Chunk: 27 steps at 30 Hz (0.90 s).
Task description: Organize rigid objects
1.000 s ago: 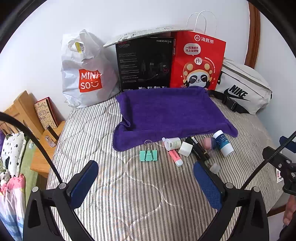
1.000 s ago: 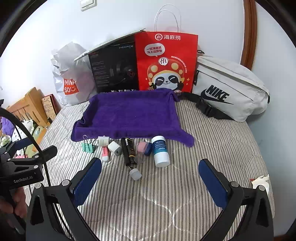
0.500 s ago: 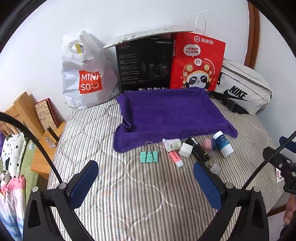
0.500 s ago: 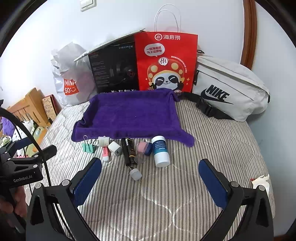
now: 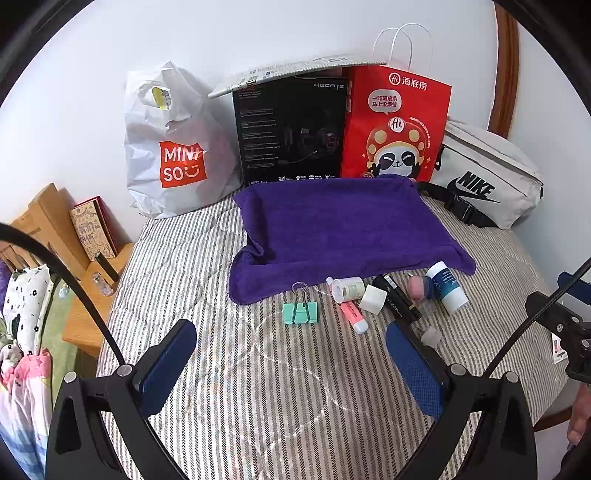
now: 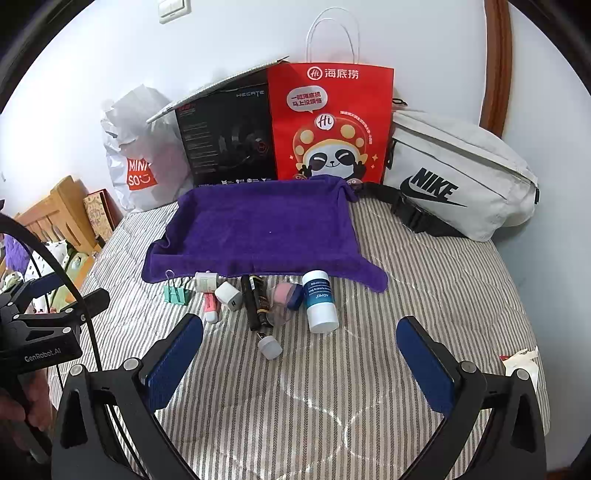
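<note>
Left gripper [image 5: 291, 363]: jaws wide apart, holding nothing.
Right gripper [image 6: 301, 356]: wide apart, holding nothing.
Right view only: light switch [image 6: 173, 7].
Left view only: glass jar [image 5: 100, 283].

Bright, even daylight, soft shadows, sharp focus; strong fisheye bending and dark vignette at edges.

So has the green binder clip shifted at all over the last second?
No. The green binder clip lies just off the purple towel's near-left corner, as before; only slight camera drift shows.
</note>
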Each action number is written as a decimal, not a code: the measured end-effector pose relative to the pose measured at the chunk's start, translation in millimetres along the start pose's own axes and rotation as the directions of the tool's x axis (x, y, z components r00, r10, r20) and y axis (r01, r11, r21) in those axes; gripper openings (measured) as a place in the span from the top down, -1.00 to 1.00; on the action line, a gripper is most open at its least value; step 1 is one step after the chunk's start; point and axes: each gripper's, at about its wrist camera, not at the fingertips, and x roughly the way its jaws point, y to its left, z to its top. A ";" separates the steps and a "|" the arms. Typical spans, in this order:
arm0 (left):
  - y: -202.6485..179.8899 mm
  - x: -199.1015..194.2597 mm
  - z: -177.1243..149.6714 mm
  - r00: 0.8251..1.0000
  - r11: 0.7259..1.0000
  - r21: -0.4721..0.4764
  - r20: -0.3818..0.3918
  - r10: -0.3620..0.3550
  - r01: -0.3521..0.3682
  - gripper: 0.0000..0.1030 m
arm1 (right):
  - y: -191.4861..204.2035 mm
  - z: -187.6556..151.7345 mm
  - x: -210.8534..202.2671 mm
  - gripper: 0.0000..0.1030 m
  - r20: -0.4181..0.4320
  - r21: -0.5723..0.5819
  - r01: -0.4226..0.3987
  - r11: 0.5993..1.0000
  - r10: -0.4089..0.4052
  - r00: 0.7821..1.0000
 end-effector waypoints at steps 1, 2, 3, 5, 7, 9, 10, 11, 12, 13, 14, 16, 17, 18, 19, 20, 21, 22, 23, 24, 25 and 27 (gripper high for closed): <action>0.0 0.0 0.0 1.000 1.000 0.001 -0.001 0.003 -0.003 -1.00 | -0.5 0.2 0.2 -0.99 -0.002 0.000 0.000 1.000 0.000 1.000; 0.2 0.1 -0.2 1.000 1.000 0.002 -0.001 0.003 -0.003 -1.00 | -0.6 0.3 0.3 -1.00 -0.002 0.000 0.000 1.000 0.000 1.000; 0.6 0.6 0.1 1.000 1.000 0.002 -0.004 0.004 -0.004 -1.00 | -0.5 0.3 0.4 -0.99 -0.002 -0.001 0.001 1.000 -0.001 1.000; 1.2 1.5 0.2 1.000 1.000 0.001 -0.006 0.003 -0.003 -1.00 | -0.6 0.5 0.4 -0.99 -0.002 -0.002 0.001 1.000 -0.001 1.000; 1.2 2.1 0.3 1.000 1.000 0.001 -0.006 0.002 -0.002 -1.00 | -0.7 0.4 0.7 -0.99 -0.002 -0.001 -0.002 1.000 0.002 1.000; 0.9 2.2 0.0 1.000 1.000 0.001 -0.005 0.003 -0.003 -1.00 | -0.2 1.5 2.1 -0.99 -0.003 -0.009 0.000 1.000 0.000 1.000; 1.0 2.3 0.1 1.000 1.000 0.001 -0.005 0.004 -0.004 -1.00 | 0.0 2.0 2.9 -0.99 -0.004 -0.012 0.002 1.000 -0.002 1.000; 1.1 3.3 0.2 1.000 1.000 0.000 -0.005 0.005 -0.005 -1.00 | 0.0 2.7 4.1 -0.99 -0.004 -0.014 0.002 1.000 -0.002 1.000; 1.4 5.3 0.4 1.000 1.000 0.000 -0.006 0.004 -0.004 -1.00 | 0.5 3.0 5.0 -0.99 -0.004 -0.015 0.000 1.000 0.000 1.000; 1.7 7.8 0.6 1.000 1.000 0.000 -0.009 0.004 -0.004 -1.00 | 0.7 3.3 6.1 -0.99 -0.002 -0.017 -0.003 1.000 0.003 1.000; 1.8 11.4 0.4 1.000 1.000 0.001 -0.014 0.005 -0.005 -1.00 | 0.4 4.0 7.6 -0.99 -0.001 -0.018 -0.005 1.000 0.005 1.000; 2.1 21.3 -0.4 1.000 1.000 0.002 -0.023 0.005 -0.005 -1.00 | -0.2 4.1 10.7 -0.99 -0.002 -0.020 -0.010 1.000 0.010 1.000; 2.7 28.5 -1.2 1.000 1.000 0.001 -0.030 0.002 -0.002 -1.00 | -0.5 4.0 12.5 -0.99 -0.004 -0.020 -0.011 1.000 0.011 1.000; 3.4 36.4 -1.9 0.999 1.000 -0.001 -0.039 0.002 -0.002 -1.00 | -1.0 4.0 15.6 -0.99 -0.009 -0.019 -0.014 1.000 0.013 1.000; 4.3 43.1 -3.1 0.999 1.000 -0.003 -0.048 0.004 -0.004 -1.00 | -1.3 3.5 18.1 -0.99 -0.015 -0.019 -0.014 1.000 0.014 1.000; 5.1 52.0 -4.5 0.998 1.000 0.000 -0.057 0.006 -0.006 -0.99 | -2.1 2.8 20.8 -0.99 -0.021 -0.019 -0.015 1.000 0.015 1.000; 5.7 60.7 -5.9 0.998 1.000 0.002 -0.065 0.007 -0.007 -0.99 | -1.9 1.2 23.1 -0.99 -0.025 -0.020 -0.015 1.000 0.015 1.000; 6.6 69.9 -7.8 0.997 1.000 0.003 -0.075 0.007 -0.007 -0.99 | -2.6 0.3 25.5 -0.99 -0.031 -0.021 -0.015 1.000 0.014 0.999; 7.5 77.1 -9.7 0.996 1.000 0.002 -0.084 0.005 -0.005 -0.97 | -3.9 -1.1 28.6 -0.99 -0.038 -0.021 -0.014 1.000 0.013 0.999; 9.1 84.9 -11.7 0.996 1.000 -0.002 -0.093 0.001 -0.001 -0.96 | -4.7 -2.1 30.9 -0.99 -0.043 -0.019 -0.012 1.000 0.011 0.999; 10.1 93.0 -13.7 0.995 1.000 -0.009 -0.101 -0.007 0.006 -0.94 | -6.2 -3.3 34.1 -0.99 -0.049 -0.016 -0.011 1.000 0.010 0.999; 11.6 112.0 -16.0 0.992 0.999 -0.033 -0.122 -0.029 0.025 -0.88 | -9.6 -6.4 41.9 -0.99 -0.069 -0.004 -0.009 1.000 0.009 0.998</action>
